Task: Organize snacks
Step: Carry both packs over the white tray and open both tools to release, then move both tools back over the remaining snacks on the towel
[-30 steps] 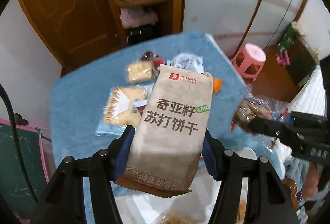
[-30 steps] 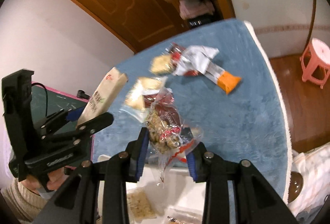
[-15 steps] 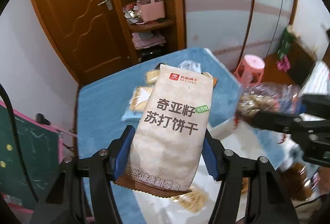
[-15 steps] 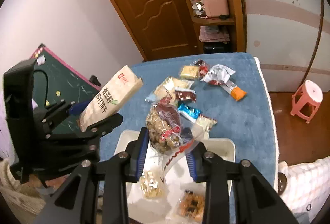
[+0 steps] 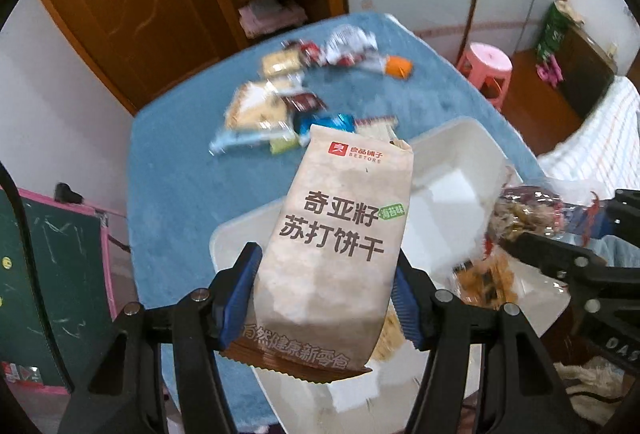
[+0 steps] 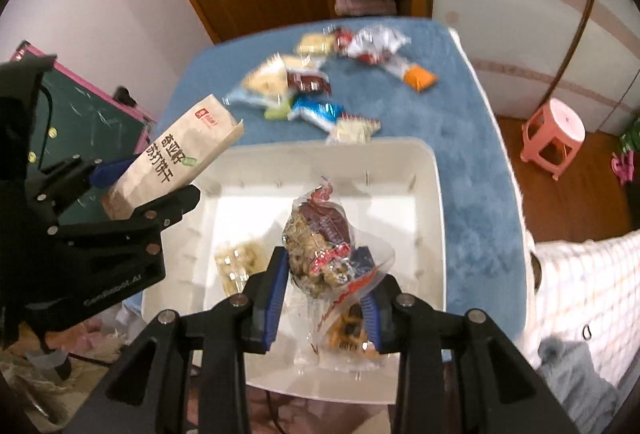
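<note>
Gripping a tall kraft-paper cracker pack (image 5: 336, 246) — dark printed characters, red logo, small green tag, brown serrated hem — the left gripper (image 5: 326, 298) holds it above the white bin (image 6: 436, 194). The right gripper (image 6: 324, 298) pinches a clear crinkled bag of mixed snacks (image 6: 320, 246) — red and blue print — over the same bin, on the blue table (image 6: 472, 138).

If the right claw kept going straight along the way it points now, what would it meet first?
Most likely the floor of the white bin: the right claw, shut on the clear snack bag, points steeply down over it. A small packet lies close under the fingers; depth is unclear.
</note>
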A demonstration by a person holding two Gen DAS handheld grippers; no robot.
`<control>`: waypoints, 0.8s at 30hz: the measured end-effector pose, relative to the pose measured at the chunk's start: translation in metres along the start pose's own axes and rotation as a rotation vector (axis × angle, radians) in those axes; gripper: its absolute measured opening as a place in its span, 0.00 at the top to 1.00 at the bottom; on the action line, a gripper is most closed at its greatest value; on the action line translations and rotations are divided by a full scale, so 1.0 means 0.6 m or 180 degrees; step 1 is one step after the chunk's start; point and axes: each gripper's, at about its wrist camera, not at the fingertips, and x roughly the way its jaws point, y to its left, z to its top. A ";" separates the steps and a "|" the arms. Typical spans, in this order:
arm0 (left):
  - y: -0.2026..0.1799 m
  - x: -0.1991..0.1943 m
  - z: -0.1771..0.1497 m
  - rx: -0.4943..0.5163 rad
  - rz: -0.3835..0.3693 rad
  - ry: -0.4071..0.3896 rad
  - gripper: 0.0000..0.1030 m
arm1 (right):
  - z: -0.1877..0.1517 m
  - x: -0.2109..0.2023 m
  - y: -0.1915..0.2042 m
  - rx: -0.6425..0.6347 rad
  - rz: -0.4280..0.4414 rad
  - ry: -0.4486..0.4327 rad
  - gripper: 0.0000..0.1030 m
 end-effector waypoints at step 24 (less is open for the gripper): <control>0.000 0.002 -0.010 -0.0075 -0.0010 0.0085 0.15 | -0.002 0.005 0.016 0.0016 -0.0296 0.0002 0.35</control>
